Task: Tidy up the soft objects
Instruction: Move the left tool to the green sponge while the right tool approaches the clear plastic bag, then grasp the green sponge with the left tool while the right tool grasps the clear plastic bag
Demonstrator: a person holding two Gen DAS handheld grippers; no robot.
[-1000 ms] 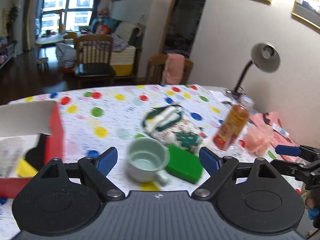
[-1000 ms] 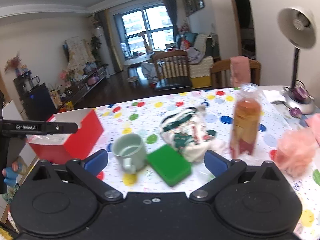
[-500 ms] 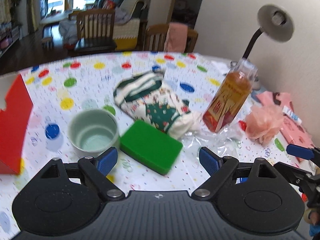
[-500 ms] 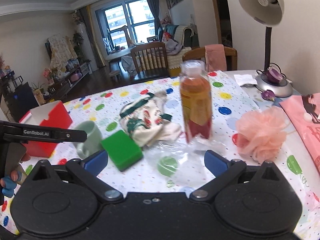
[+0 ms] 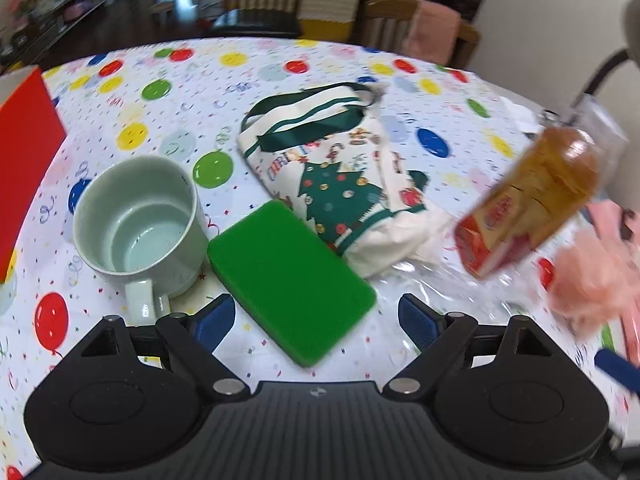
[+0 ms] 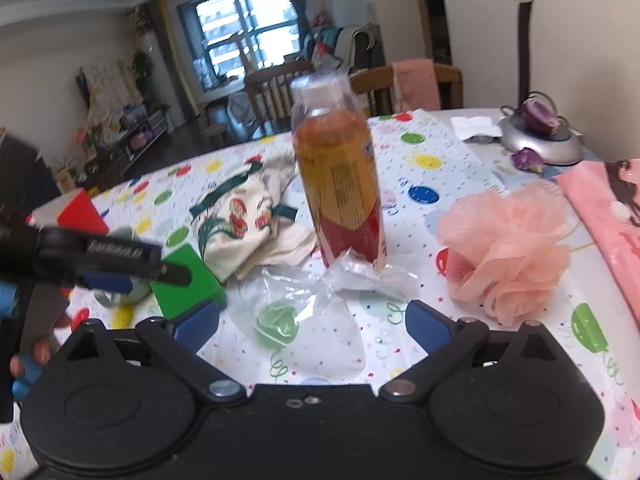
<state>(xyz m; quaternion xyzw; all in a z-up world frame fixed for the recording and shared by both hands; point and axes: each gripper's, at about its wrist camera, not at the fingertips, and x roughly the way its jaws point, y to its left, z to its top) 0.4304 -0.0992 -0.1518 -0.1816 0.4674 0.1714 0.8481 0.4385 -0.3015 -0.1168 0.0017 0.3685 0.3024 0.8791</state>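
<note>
A green sponge (image 5: 290, 280) lies flat on the balloon-print tablecloth, and my open left gripper (image 5: 316, 318) hangs just above its near end. Behind it lies a Christmas-print cloth bag (image 5: 336, 168) with green handles. A pink mesh bath pouf (image 6: 508, 246) sits right of the bottle. My right gripper (image 6: 312, 326) is open and empty over a crumpled clear plastic wrap (image 6: 316, 292). The sponge (image 6: 188, 284) and the cloth bag (image 6: 236, 220) also show in the right wrist view, with the left gripper (image 6: 108, 276) over the sponge.
A pale green mug (image 5: 140, 224) stands left of the sponge. A bottle of amber drink (image 6: 340, 188) stands mid-table. A red box (image 5: 24, 168) is at the left edge. A desk lamp base (image 6: 540, 140) and a pink book (image 6: 608, 208) lie at the right.
My left gripper has moved forward and down toward the green sponge. My right gripper has swung right and closer to the bottle and pouf. Both stay open.
</note>
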